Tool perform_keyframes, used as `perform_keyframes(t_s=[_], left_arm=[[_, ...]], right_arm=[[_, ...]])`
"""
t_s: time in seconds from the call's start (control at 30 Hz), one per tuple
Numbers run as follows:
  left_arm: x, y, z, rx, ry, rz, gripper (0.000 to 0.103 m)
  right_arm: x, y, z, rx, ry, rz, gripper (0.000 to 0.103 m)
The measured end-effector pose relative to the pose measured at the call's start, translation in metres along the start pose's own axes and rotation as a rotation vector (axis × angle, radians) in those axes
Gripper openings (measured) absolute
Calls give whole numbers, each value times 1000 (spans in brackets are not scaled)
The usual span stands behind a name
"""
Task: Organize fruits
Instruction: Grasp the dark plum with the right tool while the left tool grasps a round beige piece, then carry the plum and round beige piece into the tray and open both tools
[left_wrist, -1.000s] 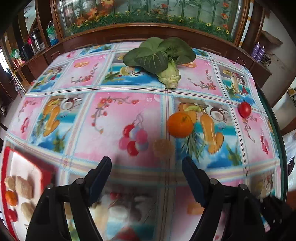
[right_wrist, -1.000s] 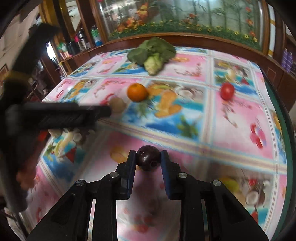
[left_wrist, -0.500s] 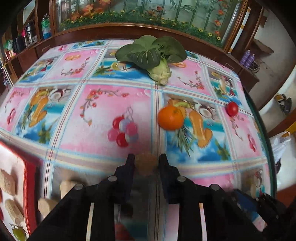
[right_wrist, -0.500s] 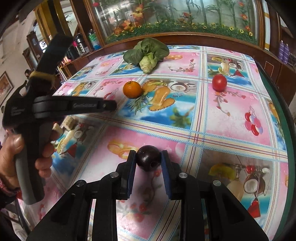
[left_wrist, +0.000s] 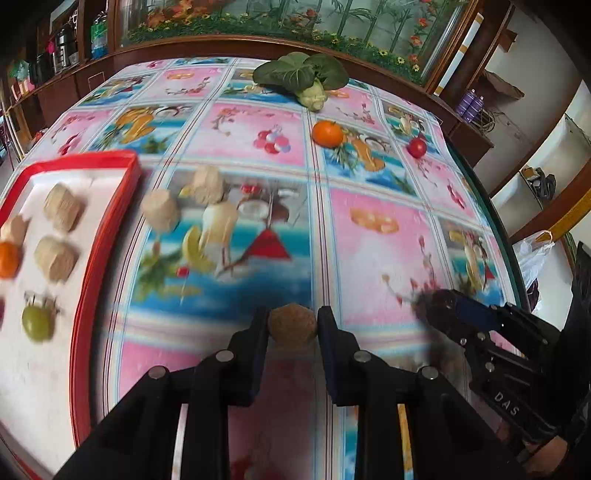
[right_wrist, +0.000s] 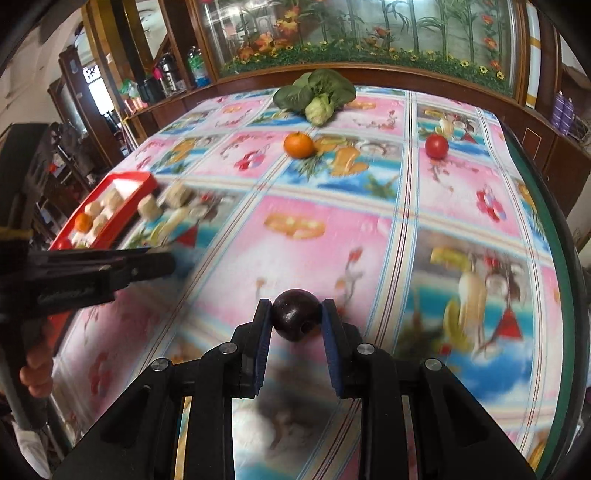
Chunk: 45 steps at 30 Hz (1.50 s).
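My left gripper (left_wrist: 292, 325) is shut on a small round brown fruit (left_wrist: 292, 327), held above the patterned tablecloth. My right gripper (right_wrist: 296, 319) is shut on a dark purple round fruit (right_wrist: 295, 318). A red tray (left_wrist: 110, 236) at the left holds several tan fruits, a small orange and a green fruit (left_wrist: 37, 322). Two tan fruits (left_wrist: 160, 211) lie on the cloth just right of the tray. Farther back sit an orange (left_wrist: 327, 133) and a red tomato (left_wrist: 417, 147). In the left wrist view the right gripper (left_wrist: 428, 304) shows at lower right.
A leafy green vegetable (left_wrist: 304, 79) lies at the table's far side, before a wooden cabinet with a glass front. The table edge (left_wrist: 491, 218) curves along the right. A hand (right_wrist: 35, 373) holds the left gripper's handle at the left of the right wrist view.
The left gripper closed on the brown fruit and carried it left, bringing the red tray into full view. The right gripper, still holding the dark fruit, shifted across the table.
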<state>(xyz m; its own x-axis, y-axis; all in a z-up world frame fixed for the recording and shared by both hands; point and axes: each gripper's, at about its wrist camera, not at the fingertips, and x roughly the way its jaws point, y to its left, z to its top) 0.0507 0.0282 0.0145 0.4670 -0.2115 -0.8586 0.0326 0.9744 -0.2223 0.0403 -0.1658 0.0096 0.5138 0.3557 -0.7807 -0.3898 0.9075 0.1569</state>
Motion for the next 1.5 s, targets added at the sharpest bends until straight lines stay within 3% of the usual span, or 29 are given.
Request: perform_keyframes(t_s=[0.3, 0.7, 1.5], left_arm=[[-30, 15, -32, -41, -24, 1, 29], [-67, 49, -43, -77, -84, 20, 29], [-106, 214, -55, -353, -146, 223, 29]], right_arm=[[-14, 29, -24, 12, 18, -5, 27], [-19, 84, -11, -44, 4, 24, 26], [27, 269, 44, -310, 4, 241, 26]])
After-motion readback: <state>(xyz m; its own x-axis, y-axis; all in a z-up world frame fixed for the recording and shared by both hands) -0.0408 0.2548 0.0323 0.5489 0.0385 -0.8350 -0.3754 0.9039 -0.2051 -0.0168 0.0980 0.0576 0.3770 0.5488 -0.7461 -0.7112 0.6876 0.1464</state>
